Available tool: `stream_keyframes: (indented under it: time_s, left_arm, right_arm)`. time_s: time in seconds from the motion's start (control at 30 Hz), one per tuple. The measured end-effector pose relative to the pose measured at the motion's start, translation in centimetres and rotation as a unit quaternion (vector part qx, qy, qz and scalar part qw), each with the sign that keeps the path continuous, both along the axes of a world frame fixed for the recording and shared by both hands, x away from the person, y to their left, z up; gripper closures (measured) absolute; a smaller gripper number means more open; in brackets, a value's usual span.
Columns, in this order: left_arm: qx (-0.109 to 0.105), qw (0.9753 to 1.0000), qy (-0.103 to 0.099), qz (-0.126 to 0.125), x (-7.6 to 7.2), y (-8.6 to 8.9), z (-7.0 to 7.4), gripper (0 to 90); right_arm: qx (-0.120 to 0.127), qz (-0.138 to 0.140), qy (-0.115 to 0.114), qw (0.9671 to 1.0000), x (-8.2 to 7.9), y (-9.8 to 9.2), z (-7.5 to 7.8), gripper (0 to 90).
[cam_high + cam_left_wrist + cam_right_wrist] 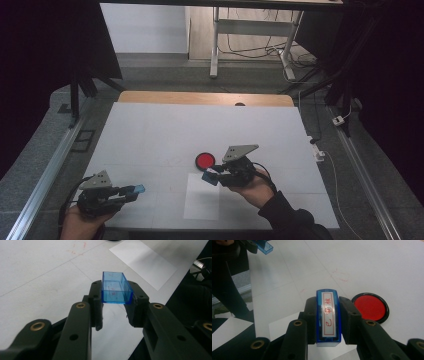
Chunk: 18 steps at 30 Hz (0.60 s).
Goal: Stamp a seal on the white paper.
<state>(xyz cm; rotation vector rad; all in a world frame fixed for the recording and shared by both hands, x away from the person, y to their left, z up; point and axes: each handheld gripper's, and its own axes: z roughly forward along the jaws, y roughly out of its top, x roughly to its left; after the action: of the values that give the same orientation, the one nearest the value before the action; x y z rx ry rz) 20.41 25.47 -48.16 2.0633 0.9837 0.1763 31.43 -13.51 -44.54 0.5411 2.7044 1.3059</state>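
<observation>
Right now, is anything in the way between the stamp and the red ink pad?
Nothing visible is. The stamp, clamped in the right hand-held gripper, sits just beside the red ink pad, with bare white table between them.

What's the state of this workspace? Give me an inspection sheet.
Surface: white table top, faint red marks; wooden edge at the far side.
Job's things: blue stamp with red characters; clear blue cap; red ink pad, open; white paper sheet.
Clutter: nothing seen.
Grippers: left gripper shut on the cap; right gripper shut on the stamp, beside the ink pad.
Cables: black cable at the right gripper; white cable along the table's right side.
Surroundings: metal rails, desk frame with wires behind.
</observation>
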Motion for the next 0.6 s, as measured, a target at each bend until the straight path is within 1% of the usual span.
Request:
stream_keyframes:
  time_s: [0.1,0.37,0.47,0.53,0.6]
  left_arm:
    - [0.001,1.0,-0.001,-0.001,-0.03,-0.07,0.01,68.4]
    - [0.003,1.0,-0.001,-0.002,0.02,-0.11,0.02,68.4]
    - [0.004,1.0,-0.001,-0.002,0.04,-0.12,0.02,68.4]
    - [0.003,1.0,-0.001,-0.002,0.03,-0.1,0.02,68.4]
    - [0.002,1.0,-0.001,-0.002,0.02,-0.07,0.01,68.4]
  right_arm:
    - [-0.003,0.002,0.0,1.0,-0.22,0.01,-0.12,70.2]
    - [-0.014,0.011,-0.008,0.9998,-0.58,0.11,-0.27,70.1]
    - [-0.018,0.017,-0.008,0.9997,-0.61,0.19,-0.46,70.2]
    - [-0.022,0.024,-0.014,0.9994,-0.67,0.31,-0.63,70.1]
    - [-0.028,0.028,-0.014,0.9991,-0.76,0.5,-0.85,70.2]
